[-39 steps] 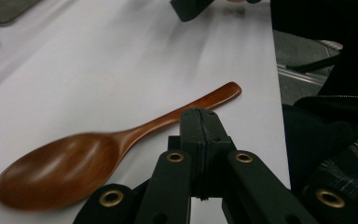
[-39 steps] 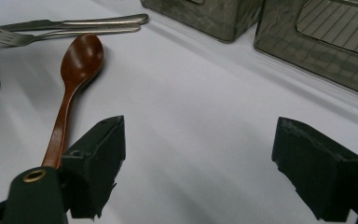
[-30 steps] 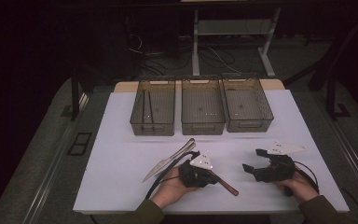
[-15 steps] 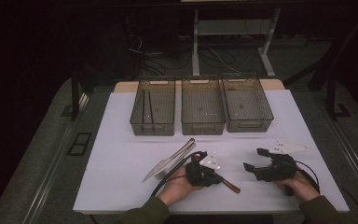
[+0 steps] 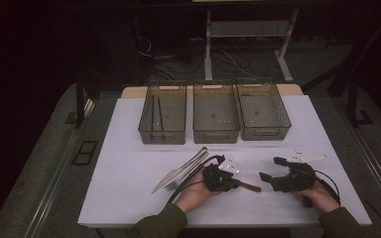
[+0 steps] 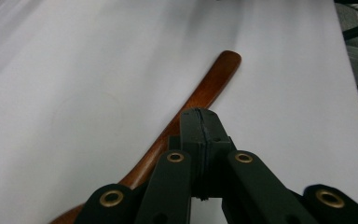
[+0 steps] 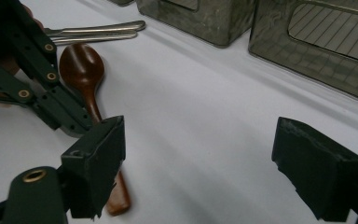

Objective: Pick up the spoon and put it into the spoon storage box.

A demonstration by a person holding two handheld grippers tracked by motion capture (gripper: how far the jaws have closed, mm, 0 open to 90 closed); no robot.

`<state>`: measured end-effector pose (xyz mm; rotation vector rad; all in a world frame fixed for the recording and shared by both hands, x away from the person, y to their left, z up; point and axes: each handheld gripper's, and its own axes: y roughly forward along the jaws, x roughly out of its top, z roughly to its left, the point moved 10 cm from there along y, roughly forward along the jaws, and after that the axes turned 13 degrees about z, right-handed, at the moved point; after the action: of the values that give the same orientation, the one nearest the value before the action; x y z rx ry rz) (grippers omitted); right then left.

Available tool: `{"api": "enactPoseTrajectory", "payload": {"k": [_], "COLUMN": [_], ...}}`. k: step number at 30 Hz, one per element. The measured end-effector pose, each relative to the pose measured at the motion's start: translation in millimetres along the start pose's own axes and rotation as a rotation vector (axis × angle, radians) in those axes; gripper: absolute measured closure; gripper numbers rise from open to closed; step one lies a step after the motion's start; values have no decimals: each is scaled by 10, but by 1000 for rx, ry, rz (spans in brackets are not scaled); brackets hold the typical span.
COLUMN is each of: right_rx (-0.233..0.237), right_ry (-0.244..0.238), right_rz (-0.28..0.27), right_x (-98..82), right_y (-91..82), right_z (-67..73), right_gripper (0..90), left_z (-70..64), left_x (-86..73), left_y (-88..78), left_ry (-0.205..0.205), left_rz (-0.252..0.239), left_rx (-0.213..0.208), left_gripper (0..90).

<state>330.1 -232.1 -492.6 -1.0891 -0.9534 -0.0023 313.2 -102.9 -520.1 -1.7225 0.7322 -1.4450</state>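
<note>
Lying flat on the bench (image 5: 129, 148), lower centre of frame, wooden spoon (image 7: 81, 65) runs w/ its long axis left-right. Left tongs (image 5: 218, 179) sit pinched together right on its handle; right tongs (image 5: 273, 177), spread wide, empty, wait just beside the handle's end.

Tongs (image 6: 200, 126) pressed together above a wooden spoon handle (image 6: 200, 91); white tabletop (image 6: 74, 84) beneath.

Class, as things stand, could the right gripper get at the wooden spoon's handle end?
Probably yes: the right gripper is open, the wooden spoon handle end lies beside its jaw, though the left gripper sits over the spoon's middle.
</note>
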Motion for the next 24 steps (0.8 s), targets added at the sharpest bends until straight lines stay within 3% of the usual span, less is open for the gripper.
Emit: {"api": "enactPoseTrajectory", "payload": {"k": [7, 14, 19, 24], "right_rx": [3, -28, -75, -45], "right_ry": [3, -16, -37, -40], "right_rz": [-6, 23, 22, 33], "right_x": [5, -18, 7, -32], "right_y": [-11, 0, -33, -45], "right_z": [-2, -34, -34, 21], "right_gripper": [167, 168, 188, 188], "left_z": [55, 19, 35, 105], "left_x": [59, 84, 76, 31], "left_y": [23, -128, -262, -371], "left_ry": [-28, -46, -72, -97], "left_rz": [-13, -51, -81, -97], "left_rx": [0, -16, -24, -2], "left_gripper": [889, 879, 810, 695]}}
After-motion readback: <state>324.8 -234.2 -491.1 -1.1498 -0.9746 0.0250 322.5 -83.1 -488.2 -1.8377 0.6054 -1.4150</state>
